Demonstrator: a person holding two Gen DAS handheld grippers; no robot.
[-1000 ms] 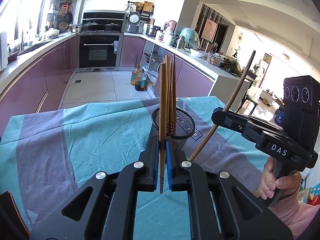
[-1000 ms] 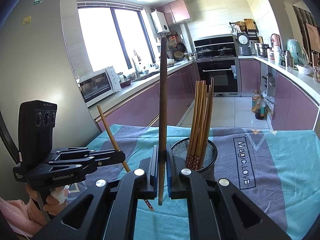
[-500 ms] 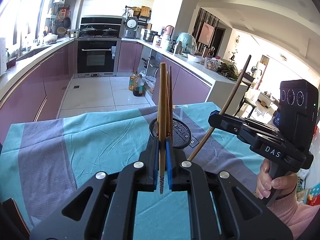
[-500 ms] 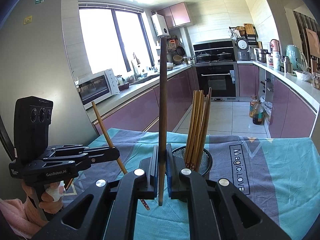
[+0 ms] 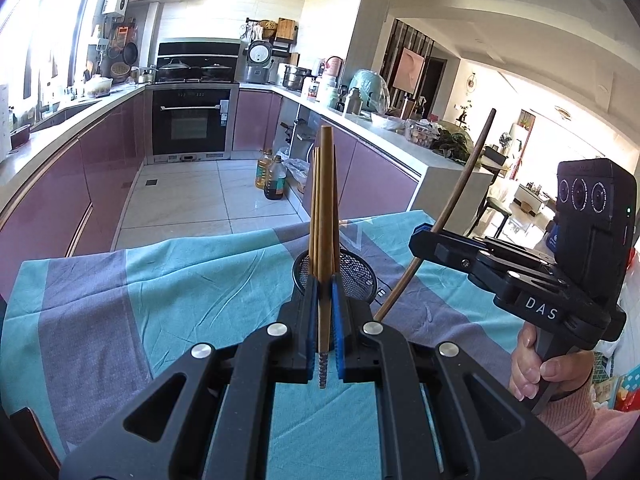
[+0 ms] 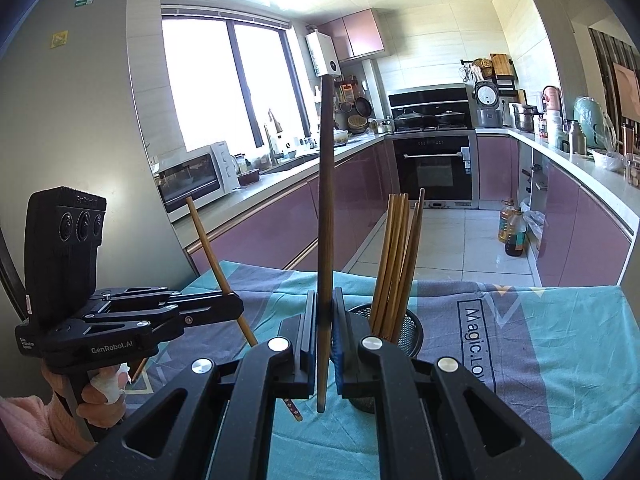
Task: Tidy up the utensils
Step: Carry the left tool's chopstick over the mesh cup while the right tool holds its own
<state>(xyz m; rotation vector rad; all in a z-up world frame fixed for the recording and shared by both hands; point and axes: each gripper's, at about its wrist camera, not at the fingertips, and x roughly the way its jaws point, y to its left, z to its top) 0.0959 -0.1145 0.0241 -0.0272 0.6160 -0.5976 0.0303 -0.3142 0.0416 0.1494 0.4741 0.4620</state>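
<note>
My left gripper (image 5: 324, 282) is shut on a light brown chopstick (image 5: 326, 200) that stands upright between its blue pads. Straight behind it on the teal and grey cloth (image 5: 200, 280) sits a black mesh holder (image 5: 358, 276) with several chopsticks in it. My right gripper (image 6: 325, 300) is shut on a darker, longer chopstick (image 6: 326, 184), also upright. The holder (image 6: 410, 330) stands just right of it, its chopsticks (image 6: 394, 256) leaning together. Each gripper shows in the other's view: the right gripper (image 5: 420, 240) with its dark chopstick (image 5: 464, 192), the left gripper (image 6: 234, 306) with its light chopstick (image 6: 208, 244).
The table's far edge drops to a tiled kitchen floor (image 5: 192, 196) with oil bottles (image 5: 274, 178). Purple cabinets, an oven (image 6: 434, 168) and a microwave (image 6: 192, 176) lie beyond. A person's hands (image 5: 532, 372) in pink sleeves hold the handles.
Both grippers keep their chopsticks. The holder sits slightly lower in both views, and its chopsticks now line up behind the one in my left gripper.
</note>
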